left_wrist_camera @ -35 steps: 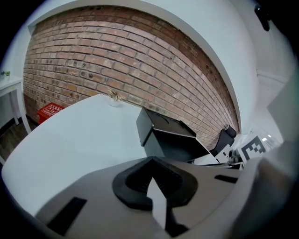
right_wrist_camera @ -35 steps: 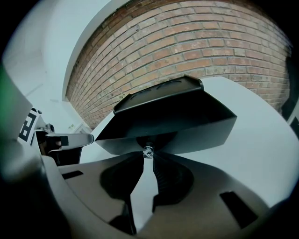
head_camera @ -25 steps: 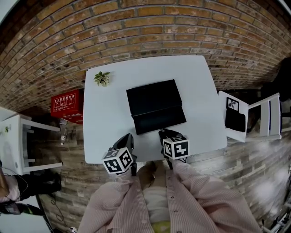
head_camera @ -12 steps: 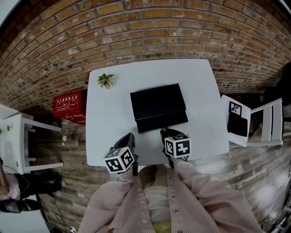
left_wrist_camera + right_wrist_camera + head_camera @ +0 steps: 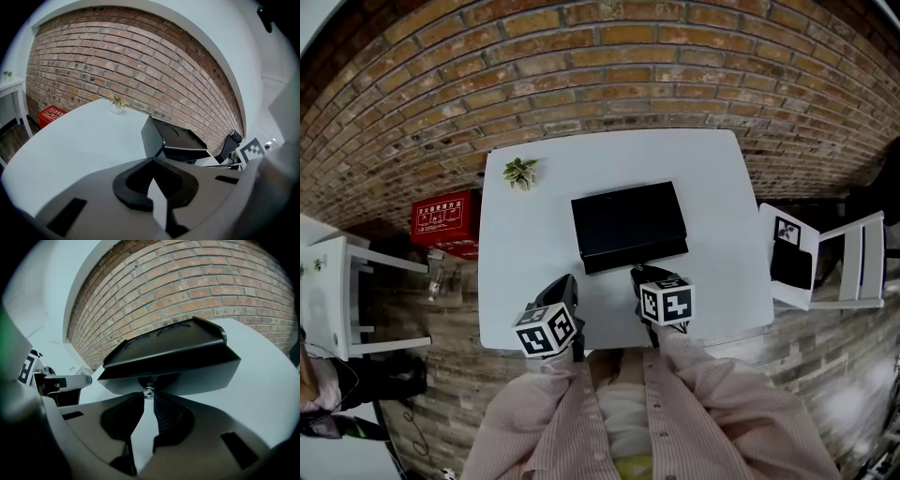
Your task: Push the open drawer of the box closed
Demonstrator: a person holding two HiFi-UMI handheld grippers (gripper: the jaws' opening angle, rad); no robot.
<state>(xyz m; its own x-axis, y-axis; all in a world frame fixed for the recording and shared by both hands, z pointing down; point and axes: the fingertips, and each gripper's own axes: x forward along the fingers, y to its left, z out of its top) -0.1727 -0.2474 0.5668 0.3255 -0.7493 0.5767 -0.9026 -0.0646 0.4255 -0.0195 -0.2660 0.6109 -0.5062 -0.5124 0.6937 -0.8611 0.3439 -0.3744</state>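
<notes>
The black rectangular box [image 5: 628,220] on the white counter [image 5: 525,244] shows its drawer [image 5: 635,255] seemingly almost flush, the right gripper [image 5: 148,397] with fingers grasping the small silver knob [image 5: 149,391] at the box's front and the left gripper [image 5: 152,161] clenched empty left of the box, so probably only final seating remains.

**Box on a table [image 5: 525,281] before a brick wall [image 5: 581,66], both grippers at the near edge.**
The box [image 5: 628,223] sits just right of the table's centre, its drawer [image 5: 187,376] facing the person. A plant [image 5: 521,172] stands at the far left corner, well apart. The right gripper [image 5: 639,272] meets the drawer front, the knob [image 5: 149,392] between its jaw tips. The left gripper [image 5: 567,279] is left of it, clear of the box. A crate [image 5: 445,217] lies on the floor left of the table, and a chair [image 5: 825,258] stands to its right.
</notes>
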